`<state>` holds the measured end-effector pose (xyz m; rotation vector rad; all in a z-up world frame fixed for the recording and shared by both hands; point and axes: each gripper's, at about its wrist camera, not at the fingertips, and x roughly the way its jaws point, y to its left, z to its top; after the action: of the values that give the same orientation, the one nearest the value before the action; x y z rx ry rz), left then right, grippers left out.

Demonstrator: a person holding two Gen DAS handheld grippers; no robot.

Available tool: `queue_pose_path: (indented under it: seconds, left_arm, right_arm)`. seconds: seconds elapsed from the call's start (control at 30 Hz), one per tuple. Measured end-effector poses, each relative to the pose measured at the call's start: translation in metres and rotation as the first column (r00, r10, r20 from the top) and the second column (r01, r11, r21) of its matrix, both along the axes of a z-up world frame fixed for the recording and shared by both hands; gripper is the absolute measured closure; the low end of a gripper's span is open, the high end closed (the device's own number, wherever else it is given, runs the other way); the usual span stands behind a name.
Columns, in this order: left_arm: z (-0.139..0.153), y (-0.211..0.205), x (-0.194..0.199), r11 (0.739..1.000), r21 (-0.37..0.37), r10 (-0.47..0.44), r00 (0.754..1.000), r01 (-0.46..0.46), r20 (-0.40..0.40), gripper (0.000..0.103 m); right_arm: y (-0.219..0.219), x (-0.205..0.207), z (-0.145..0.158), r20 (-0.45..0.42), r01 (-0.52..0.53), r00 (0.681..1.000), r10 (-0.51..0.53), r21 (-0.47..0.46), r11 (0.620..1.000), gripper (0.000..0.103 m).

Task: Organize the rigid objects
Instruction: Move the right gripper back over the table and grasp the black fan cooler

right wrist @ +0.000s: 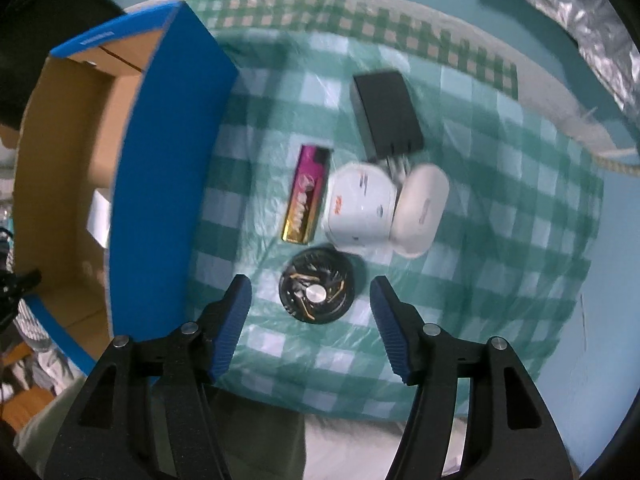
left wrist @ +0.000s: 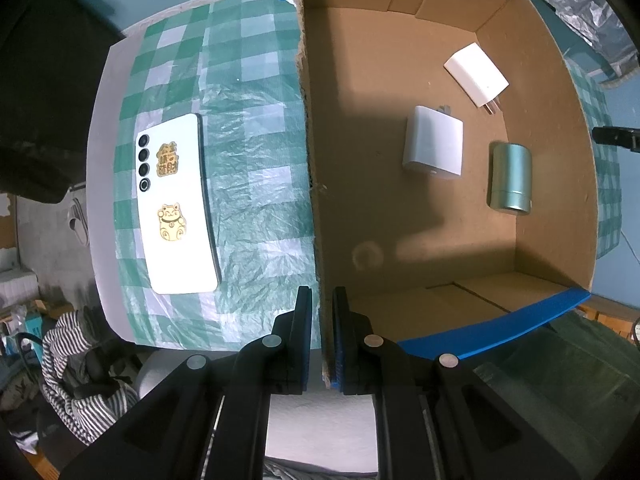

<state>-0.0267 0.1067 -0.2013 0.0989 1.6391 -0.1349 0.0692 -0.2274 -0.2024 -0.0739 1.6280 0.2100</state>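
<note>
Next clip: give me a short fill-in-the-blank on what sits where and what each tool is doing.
1. The left tool is shut on the torn ____ of the cardboard box.
2. Inside the box lie two white chargers and a green ____.
3. The right tool stands ____, with the round black disc between its fingers, untouched.
4. The white phone lies ____ the box, on the checked cloth.

Missing: wall; cylinder; open; outside

Black tongs [right wrist: 310, 296] (blue ribbed pads, silver rivets).
</note>
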Motion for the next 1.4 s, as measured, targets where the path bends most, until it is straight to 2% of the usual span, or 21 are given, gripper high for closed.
queue_pose_path:
  seconds: [0.07,0.17,0.37,0.77,0.83,0.87,1.23,1.4]
  left_arm:
    - [0.0,0.0,0.0,1.0,0.002,-0.001,1.0,0.001,0.0,0.093]
    - [0.0,0.002,0.001,1.0,0.003,0.002,1.0,-0.002,0.001,0.093]
    - [-0.001,0.001,0.001,1.0,0.008,0.006,1.0,-0.006,-0.001,0.093]
    - [-0.001,0.002,0.001,1.0,0.002,0.005,1.0,-0.005,-0.002,0.093]
    - [-0.001,0.003,0.001,1.0,0.004,0.004,1.0,-0.004,-0.002,0.093]
    - [-0.001,0.002,0.001,1.0,0.005,0.005,1.0,-0.005,-0.002,0.093]
    - [-0.003,0.002,0.002,1.0,0.006,0.009,1.0,-0.009,-0.006,0.093]
    - [-0.003,0.002,0.003,1.0,0.003,0.007,1.0,-0.007,-0.005,0.093]
  right_arm:
    - [-0.001,-0.003,-0.007,-0.009,0.014,1.0,-0.014,0.007,1.0,0.034]
    - [-0.003,-0.005,-0.017,-0.024,0.027,0.999,-0.026,0.01,1.0,0.034]
    - [-0.002,-0.008,-0.035,-0.023,0.044,0.999,-0.044,-0.006,0.999,0.034]
    - [0.01,-0.014,-0.064,-0.026,0.011,1.0,-0.012,-0.057,0.998,0.034]
    - [0.012,-0.014,-0.068,-0.038,0.003,0.999,-0.005,-0.058,0.998,0.038]
    - [0.013,-0.015,-0.069,-0.041,0.001,0.999,-0.004,-0.056,0.998,0.041]
    - [0.009,-0.021,-0.068,-0.032,0.008,0.999,-0.009,-0.042,0.999,0.042]
    - [0.008,-0.021,-0.056,-0.031,-0.019,0.999,0.018,-0.034,0.999,0.042]
